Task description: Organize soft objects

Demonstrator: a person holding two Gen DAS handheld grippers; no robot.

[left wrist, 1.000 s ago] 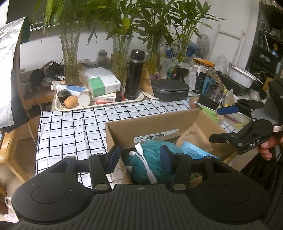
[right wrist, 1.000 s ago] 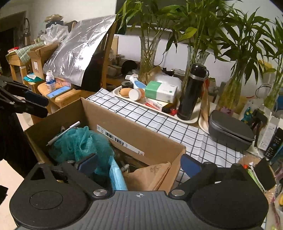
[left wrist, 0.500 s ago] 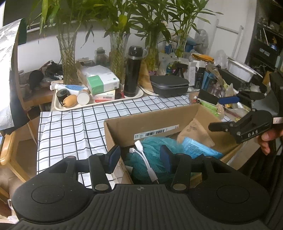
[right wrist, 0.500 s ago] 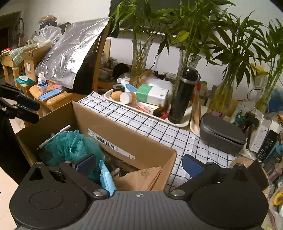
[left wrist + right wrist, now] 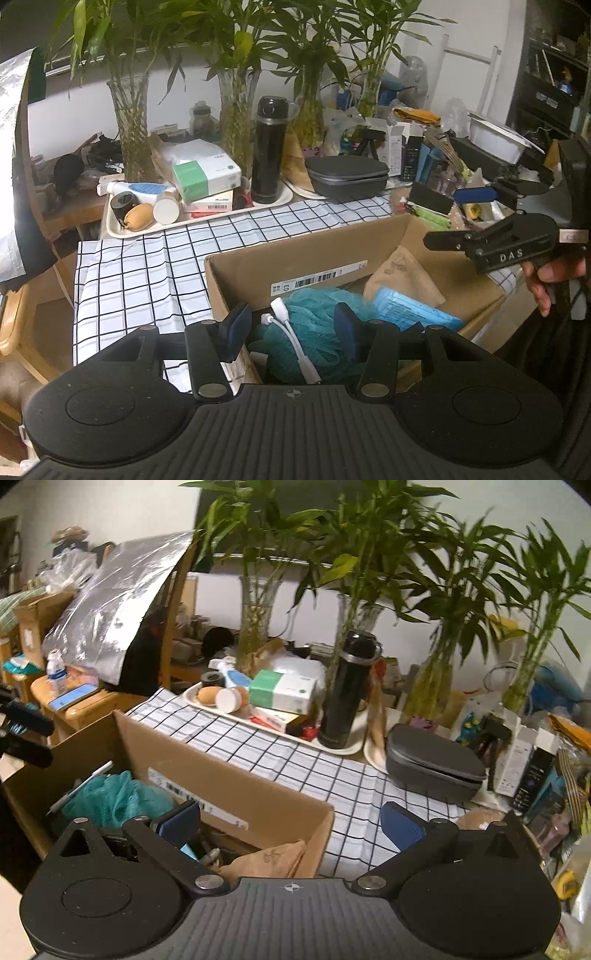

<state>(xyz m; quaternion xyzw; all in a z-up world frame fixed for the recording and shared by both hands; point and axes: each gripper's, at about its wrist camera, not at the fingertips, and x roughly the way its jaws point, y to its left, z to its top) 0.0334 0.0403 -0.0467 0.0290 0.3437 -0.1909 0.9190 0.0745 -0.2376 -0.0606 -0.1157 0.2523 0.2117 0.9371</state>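
Teal mesh pouf (image 5: pixel 314 314) sits in the cardboard box (image 5: pixel 295 258) on the checked counter (image 5: pixel 140 273), a white cable (image 5: pixel 295 339) draped over it; blue packet (image 5: pixel 410 310) at 3 o'clock of it, tan pouch (image 5: pixel 402 277) at 1 o'clock. Left claw (image 5: pixel 291 328) spread partway over the pouf, pads apart from it, pinching nothing. Right claw (image 5: pixel 454 214) at far right, a hand (image 5: pixel 554 273) under it.

Right wrist view: right claw (image 5: pixel 288 823) spread wide, empty, straddling the box's near corner. Pouf (image 5: pixel 114 797) at 9 o'clock inside box (image 5: pixel 229 786); tan pouch (image 5: pixel 266 860) low centre. Tray (image 5: pixel 280 727) and black flask (image 5: pixel 347 690) at 12 o'clock.
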